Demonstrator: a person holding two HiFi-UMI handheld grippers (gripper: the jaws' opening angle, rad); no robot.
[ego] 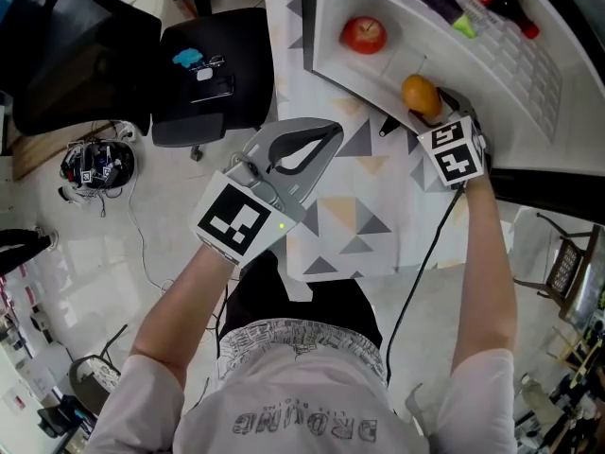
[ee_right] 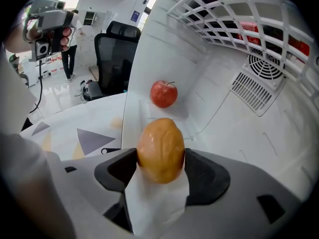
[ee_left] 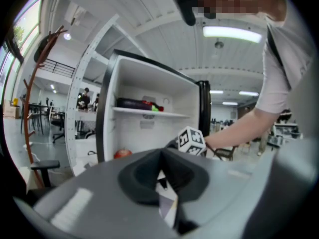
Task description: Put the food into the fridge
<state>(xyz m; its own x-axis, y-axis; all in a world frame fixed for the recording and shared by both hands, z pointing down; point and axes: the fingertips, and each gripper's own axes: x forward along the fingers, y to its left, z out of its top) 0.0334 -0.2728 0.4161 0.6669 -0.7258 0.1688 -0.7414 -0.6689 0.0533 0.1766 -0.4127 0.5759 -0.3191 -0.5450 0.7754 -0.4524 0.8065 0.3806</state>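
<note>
While the right gripper (ee_right: 160,159) pinches the orange (ego: 422,95) between its fingers just inside the open fridge (ee_right: 239,133), a red apple (ee_right: 164,94) lies deeper in on the white floor, apart from it. The left gripper (ego: 333,132) hangs over the triangle-patterned worktop (ego: 369,225) outside the fridge, fingers pressed together on nothing.
</note>
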